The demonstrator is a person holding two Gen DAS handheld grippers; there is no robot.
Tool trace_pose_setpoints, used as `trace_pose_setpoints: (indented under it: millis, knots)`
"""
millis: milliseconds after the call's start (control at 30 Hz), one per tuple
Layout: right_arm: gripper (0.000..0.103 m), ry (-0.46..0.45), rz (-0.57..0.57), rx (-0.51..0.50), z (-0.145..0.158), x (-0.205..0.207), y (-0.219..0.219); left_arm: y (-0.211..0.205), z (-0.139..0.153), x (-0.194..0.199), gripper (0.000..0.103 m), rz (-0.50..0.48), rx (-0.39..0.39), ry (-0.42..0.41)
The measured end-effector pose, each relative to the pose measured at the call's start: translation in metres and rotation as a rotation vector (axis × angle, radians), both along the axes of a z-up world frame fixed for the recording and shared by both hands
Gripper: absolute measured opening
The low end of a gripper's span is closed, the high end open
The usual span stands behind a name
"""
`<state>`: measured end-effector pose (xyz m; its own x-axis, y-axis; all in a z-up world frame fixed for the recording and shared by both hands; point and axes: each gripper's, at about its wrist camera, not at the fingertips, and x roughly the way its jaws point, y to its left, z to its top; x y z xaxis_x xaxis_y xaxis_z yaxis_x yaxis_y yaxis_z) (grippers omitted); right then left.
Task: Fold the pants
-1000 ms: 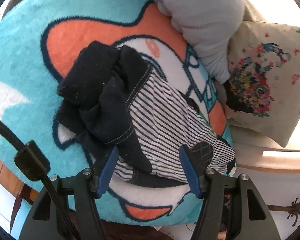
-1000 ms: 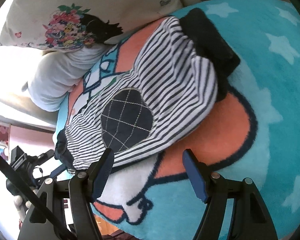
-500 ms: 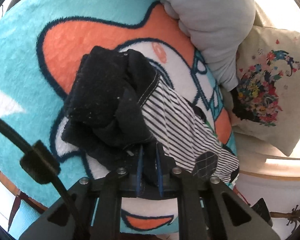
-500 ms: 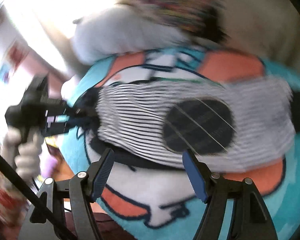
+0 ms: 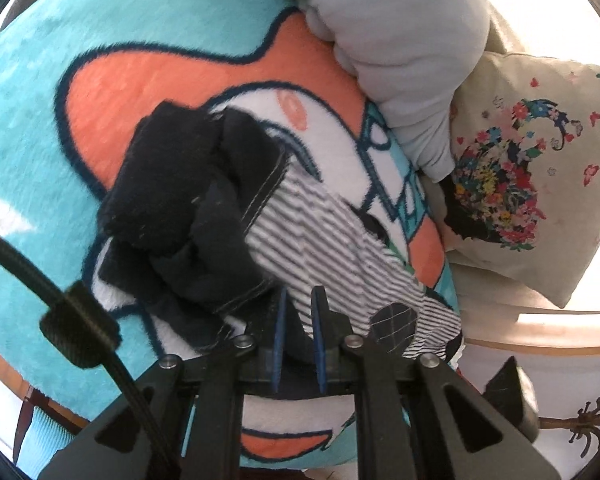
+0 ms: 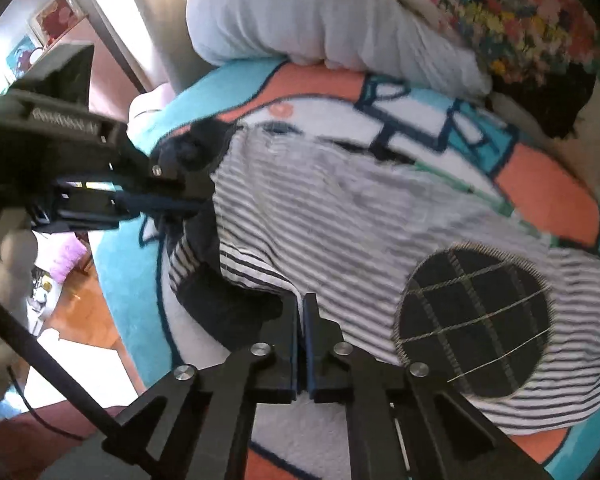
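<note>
- Striped pants [image 6: 340, 216] with dark navy trim lie crumpled on a plush turquoise blanket [image 5: 100, 40] printed with an orange, white and navy cartoon figure; a round navy patch [image 6: 476, 320] crossed by pale stitching shows on the striped cloth
- The left gripper [image 5: 298, 320] is clamped on the pants: in the left wrist view its blue-padded fingers [image 5: 278, 336] stand almost together with a fold of dark and striped cloth pinched between them, at the near edge of the garment
- From the right wrist view the same left gripper [image 6: 172, 204] reaches in from the left edge of the frame, gripping the bunched navy end of the pants
- The right gripper [image 6: 302, 312] has just been closing; its fingers [image 6: 292, 332] now meet tip to tip at the lower hem of the striped cloth, beside a dark navy fold, with the patch off to their right. Whether any cloth is caught between them cannot be told
- The dark navy part of the pants is heaped up beyond the left gripper's fingers, the striped part trailing away to their right
- A pale grey pillow [image 5: 400, 60] and a cream floral cushion [image 5: 520, 184] rest against the blanket's far side, beyond the pants
</note>
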<state>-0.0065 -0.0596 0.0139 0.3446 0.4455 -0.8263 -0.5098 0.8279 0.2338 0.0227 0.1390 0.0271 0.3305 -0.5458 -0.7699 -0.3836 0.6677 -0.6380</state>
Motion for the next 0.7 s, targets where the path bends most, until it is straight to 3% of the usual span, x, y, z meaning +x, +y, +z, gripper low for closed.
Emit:
trace_pose_setpoints:
  millis: [167, 333, 533, 600, 667, 700]
  knots:
    - [0.002, -0.094, -0.055, -0.008, 0.034, 0.032, -0.008, -0.001, 0.017, 0.038, 0.012, -0.001, 0.025, -0.047]
    - [0.002, -0.188, -0.106, -0.111, 0.052, 0.091, 0.0, -0.001, 0.026, 0.087, 0.012, -0.002, 0.119, -0.091]
    - [0.003, -0.254, -0.167, -0.214, 0.041, 0.138, 0.011, 0.02, 0.046, 0.08, 0.015, 0.032, 0.149, -0.146]
    - [0.008, -0.262, -0.166, -0.262, 0.033, 0.144, 0.013, 0.025, 0.052, 0.072, 0.019, 0.034, 0.169, -0.149]
    - [0.021, -0.273, -0.163, -0.277, 0.033, 0.142, 0.01, 0.027, 0.057, 0.062, 0.028, 0.03, 0.176, -0.154]
    - [0.032, -0.282, -0.166, -0.26, 0.039, 0.138, 0.003, 0.027, 0.059, 0.058, 0.031, 0.027, 0.184, -0.158]
